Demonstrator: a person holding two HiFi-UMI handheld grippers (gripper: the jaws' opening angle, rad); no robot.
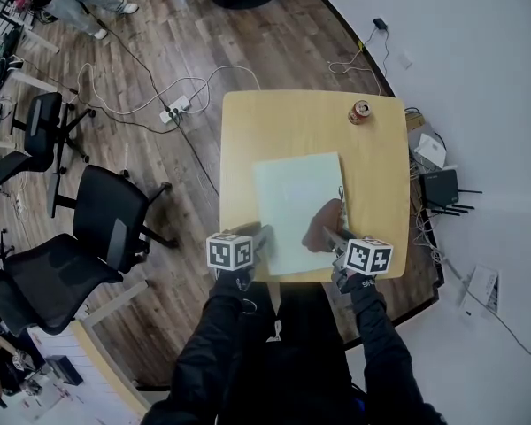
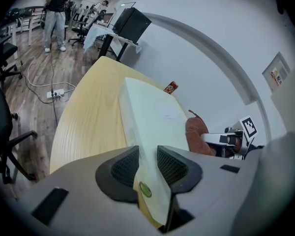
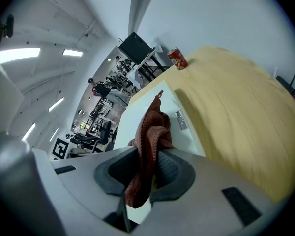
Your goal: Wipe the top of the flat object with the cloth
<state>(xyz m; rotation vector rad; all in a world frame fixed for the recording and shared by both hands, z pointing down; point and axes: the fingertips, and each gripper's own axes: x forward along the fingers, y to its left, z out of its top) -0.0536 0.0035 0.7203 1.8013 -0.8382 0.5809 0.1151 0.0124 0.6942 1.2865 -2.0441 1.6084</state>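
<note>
A pale green flat board (image 1: pixel 296 206) lies on the wooden table (image 1: pixel 248 140), reaching to its near edge. My left gripper (image 1: pixel 258 242) is shut on the board's near left corner (image 2: pixel 148 146), the edge pinched between both pads. My right gripper (image 1: pixel 332 237) is shut on a brown-red cloth (image 1: pixel 326 224). That cloth (image 3: pixel 150 132) hangs between the pads and rests on the board's (image 3: pixel 137 112) near right part. From the left gripper view the cloth (image 2: pixel 196 132) shows at the board's right side.
A red drink can (image 1: pixel 360 112) stands at the table's far right corner, also in the right gripper view as the can (image 3: pixel 177 59). Black office chairs (image 1: pixel 106 228) and a power strip with cables (image 1: pixel 173 109) are on the floor to the left. A wall runs along the right.
</note>
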